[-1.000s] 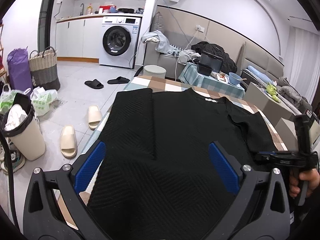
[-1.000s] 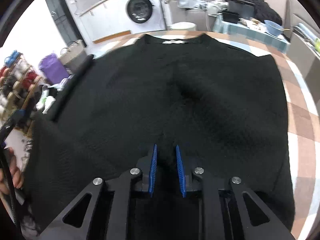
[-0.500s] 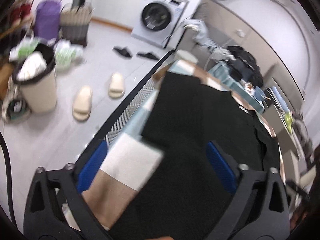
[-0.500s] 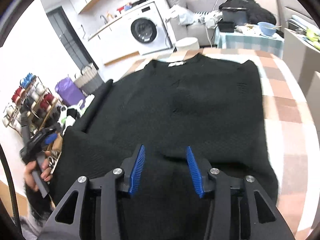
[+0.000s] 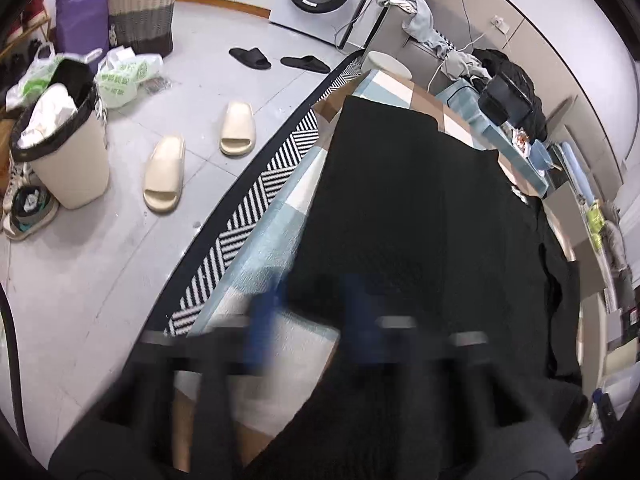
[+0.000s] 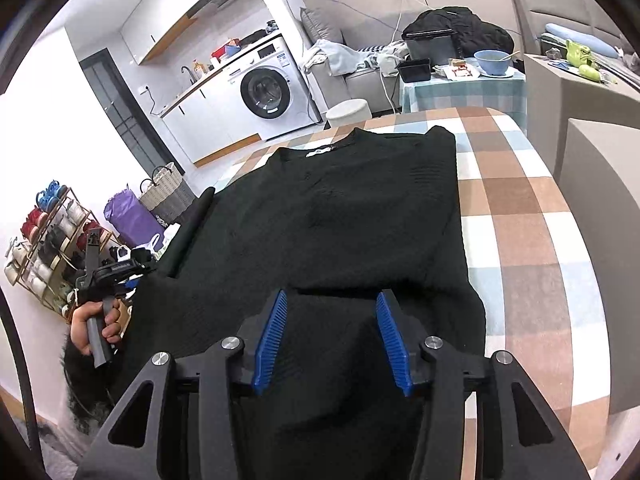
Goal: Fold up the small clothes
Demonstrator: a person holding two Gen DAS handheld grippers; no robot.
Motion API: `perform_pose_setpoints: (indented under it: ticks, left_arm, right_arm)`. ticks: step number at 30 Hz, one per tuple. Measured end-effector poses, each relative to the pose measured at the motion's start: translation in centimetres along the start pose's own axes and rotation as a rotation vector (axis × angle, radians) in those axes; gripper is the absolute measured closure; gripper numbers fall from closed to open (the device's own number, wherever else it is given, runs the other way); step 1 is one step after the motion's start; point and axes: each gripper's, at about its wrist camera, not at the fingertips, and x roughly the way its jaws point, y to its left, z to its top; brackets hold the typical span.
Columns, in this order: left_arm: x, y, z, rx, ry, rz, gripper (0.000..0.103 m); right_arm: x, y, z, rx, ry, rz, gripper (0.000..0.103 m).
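A black knit sweater (image 6: 340,216) lies flat on the checked table (image 6: 520,200), collar at the far end, both sides folded in. My right gripper (image 6: 332,340) is open and empty above the sweater's near hem. In the left wrist view the sweater (image 5: 420,208) fills the right half. My left gripper (image 5: 316,312) is blurred by motion over the sweater's left edge, near the hem; its blue pads stand a short way apart with nothing seen between them. The left gripper also shows in the right wrist view (image 6: 96,264), held off the table's left side.
A cream bin (image 5: 64,152), cream slippers (image 5: 164,180) and a striped mat (image 5: 256,200) lie on the floor left of the table. A washing machine (image 6: 268,92), a stool (image 6: 348,114) and a side table with a bowl (image 6: 492,62) stand beyond.
My right gripper opened, let go of the sweater and pulled back. My left gripper swung left and down to the sweater's left edge, and its jaws narrowed from wide open.
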Motion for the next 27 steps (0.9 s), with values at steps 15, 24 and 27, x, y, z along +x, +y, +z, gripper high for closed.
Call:
perform_pose_setpoints:
  ticks: [15,24,27]
  left_arm:
    - [-7.8,-12.6,0.0,0.300,-0.270,-0.238,0.098]
    - [-7.0,-16.1,-3.9,0.413,-0.189,-0.319,0.033]
    - [-7.4,-13.8,-3.7,0.365,-0.189,-0.288,0.033]
  right_arm:
    - [-0.9,-0.4,-1.0,0.050,-0.024,-0.013,0.055]
    - [-2.1,-1.9,-1.2,0.077,-0.038,-0.068,0.051]
    - [-2.1,-2.4,-1.3,0.079,-0.033,-0.078,0.051]
